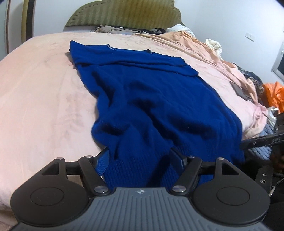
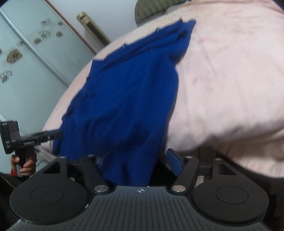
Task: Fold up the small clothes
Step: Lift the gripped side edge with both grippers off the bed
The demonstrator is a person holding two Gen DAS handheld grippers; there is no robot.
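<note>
Deep-blue knit sweater [image 1: 150,99] lies spread and rumpled, far end folded over, ribbed hem draping off the near edge.

We count one deep blue knitted sweater [image 1: 150,99] on one bed under a pink plush blanket [image 1: 40,92]. At twelve o'clock stands one olive-green ribbed headboard [image 1: 124,16]; at three o'clock lies one orange plastic bag [image 1: 274,94]. Two black hand-held grippers, left [image 1: 140,160] and right [image 2: 132,160], each carry two fingers.
</note>
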